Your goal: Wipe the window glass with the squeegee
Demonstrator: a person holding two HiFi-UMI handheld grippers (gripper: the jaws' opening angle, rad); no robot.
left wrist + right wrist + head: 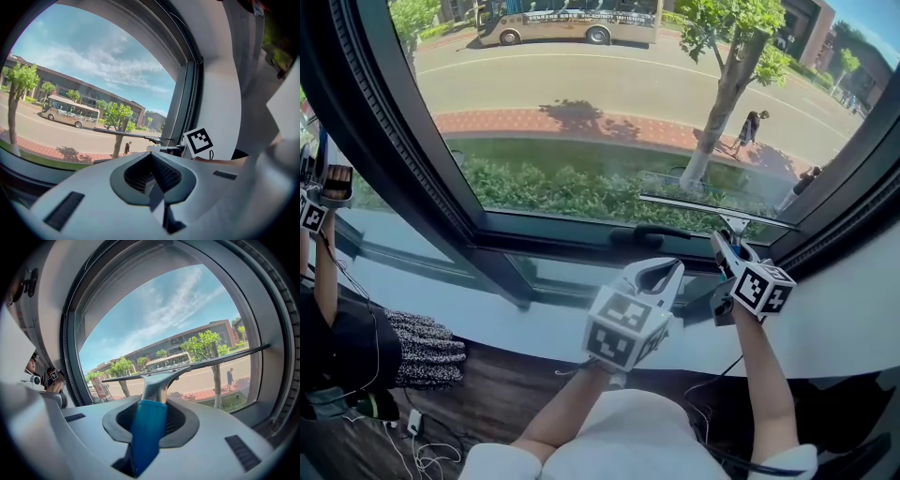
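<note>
The squeegee's long thin blade point(712, 208) lies against the lower right of the window glass point(609, 103). My right gripper point(729, 251) is shut on its handle just below the blade. In the right gripper view the blue handle point(147, 427) sits between the jaws of the right gripper point(150, 420), and the blade point(187, 367) runs across the pane. My left gripper point(661, 272) hovers beside it to the left, near the sill, shut with nothing in it. The left gripper view shows the closed left gripper point(152, 180), the blade point(126, 134) and the right gripper's marker cube point(200, 141).
A dark window handle point(661, 232) sits on the lower frame under the blade. Thick dark frame bars point(412, 159) border the pane. Another person point(356, 347) stands at the left holding a gripper point(323, 192). Cables point(422, 441) lie on the wooden floor.
</note>
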